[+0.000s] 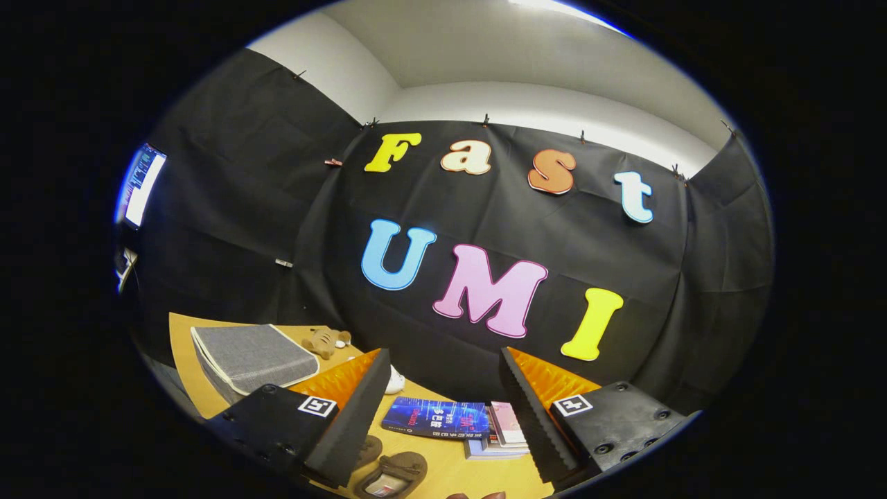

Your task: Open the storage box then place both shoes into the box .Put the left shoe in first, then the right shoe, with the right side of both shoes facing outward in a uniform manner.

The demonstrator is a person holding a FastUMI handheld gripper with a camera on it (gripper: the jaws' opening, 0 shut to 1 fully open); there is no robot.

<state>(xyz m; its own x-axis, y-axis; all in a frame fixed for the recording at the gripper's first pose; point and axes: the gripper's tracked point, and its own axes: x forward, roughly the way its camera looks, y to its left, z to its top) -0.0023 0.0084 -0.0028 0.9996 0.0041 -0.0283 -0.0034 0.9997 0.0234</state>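
We see the gripper (pixel 443 409) held above a wooden table (pixel 457 471), its fingers spread wide with nothing between them. Two brown shoes (pixel 388 468) lie on the table between the fingers. The closed grey storage box (pixel 253 357) sits beyond the left finger, a stack of books (pixel 450 423) just ahead.

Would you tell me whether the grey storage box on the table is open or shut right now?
Shut: the grey storage box shows its lid lying flat, edges meeting the walls. The gripper is open, holding nothing, with the shoes below it.
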